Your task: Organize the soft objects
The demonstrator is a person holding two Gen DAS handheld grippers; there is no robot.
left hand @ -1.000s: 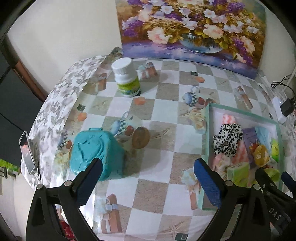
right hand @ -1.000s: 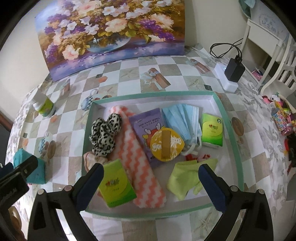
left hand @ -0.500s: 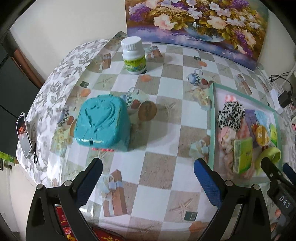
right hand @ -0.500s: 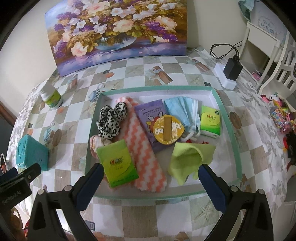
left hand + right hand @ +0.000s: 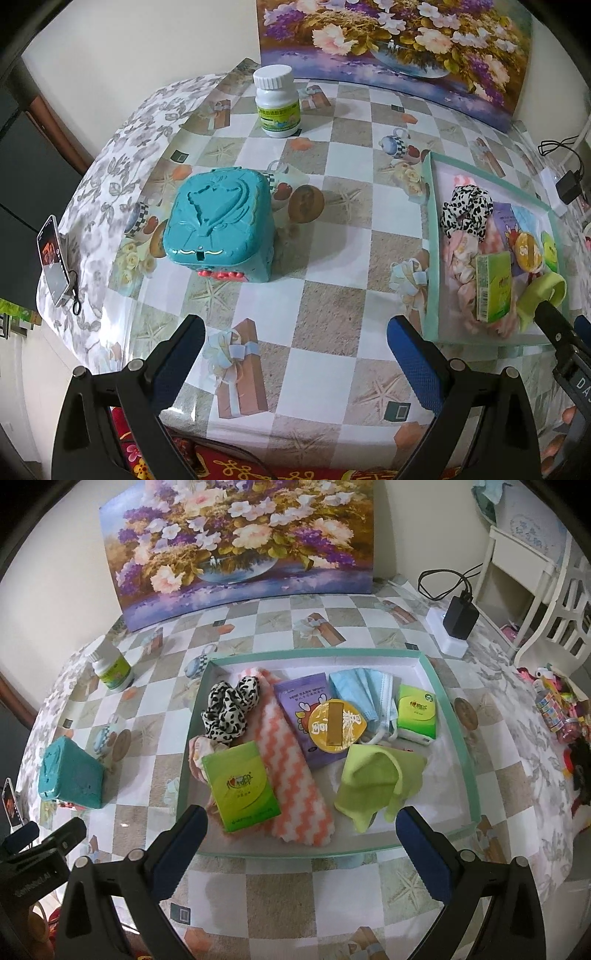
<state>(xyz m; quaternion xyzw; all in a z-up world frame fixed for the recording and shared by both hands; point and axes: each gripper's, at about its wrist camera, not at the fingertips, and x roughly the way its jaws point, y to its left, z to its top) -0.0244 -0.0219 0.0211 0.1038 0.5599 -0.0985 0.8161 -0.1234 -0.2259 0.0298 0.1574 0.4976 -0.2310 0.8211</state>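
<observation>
A shallow teal-rimmed tray [image 5: 458, 716] holds soft things: a leopard scrunchie [image 5: 229, 710], an orange-white zigzag cloth [image 5: 295, 775], a green cloth [image 5: 376, 779], blue face masks [image 5: 364, 690], two green tissue packs [image 5: 242, 786] [image 5: 415, 712], a purple wipes pack [image 5: 301, 698] and a yellow round lid [image 5: 338, 723]. My right gripper [image 5: 301, 849] is open and empty above the tray's near edge. My left gripper [image 5: 295, 354] is open and empty over the tablecloth, left of the tray [image 5: 430, 258].
A teal box [image 5: 218, 221] stands on the table's left part. A white pill bottle [image 5: 277, 101] stands behind it. A flower painting [image 5: 240, 542] leans on the wall. A charger on a power strip [image 5: 456, 626] lies at the back right. A phone [image 5: 51, 266] lies at the left edge.
Both grippers have pulled back and up from the table, so the tray and teal box look farther away. Both stay open and empty. Nothing on the table has moved.
</observation>
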